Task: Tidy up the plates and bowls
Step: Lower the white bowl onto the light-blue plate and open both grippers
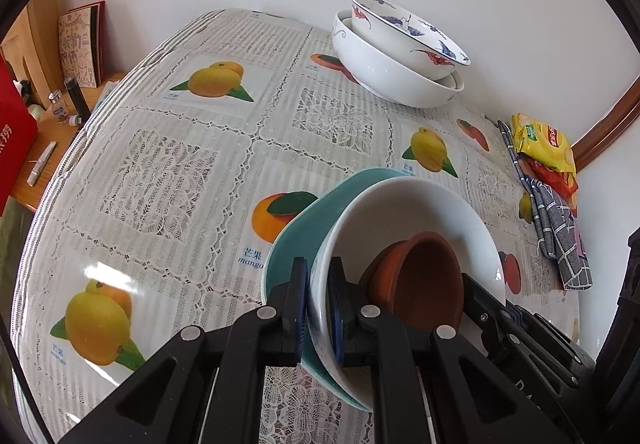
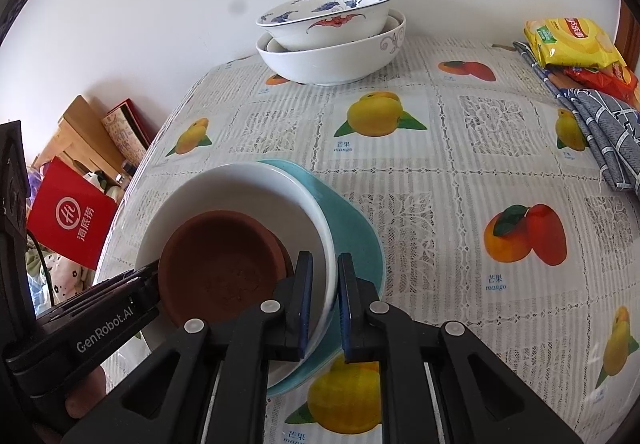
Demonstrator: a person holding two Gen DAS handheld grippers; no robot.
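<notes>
Above the table (image 1: 168, 164), both grippers tilted downward, left gripper (image 1: 319, 308) and right gripper (image 2: 325, 304) clamped on opposite white bowl (image 1: 420, 204) rims.

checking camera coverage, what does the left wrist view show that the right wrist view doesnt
Only the left wrist view: small bottles on the wooden side table.

Only the right wrist view: the white logo on the red bag, and fingers under the left gripper.

Both: each gripper clamped on the white bowl's rim, right gripper, brown dishes inside, teal plate underneath, stacked bowls, snack packets.
</notes>
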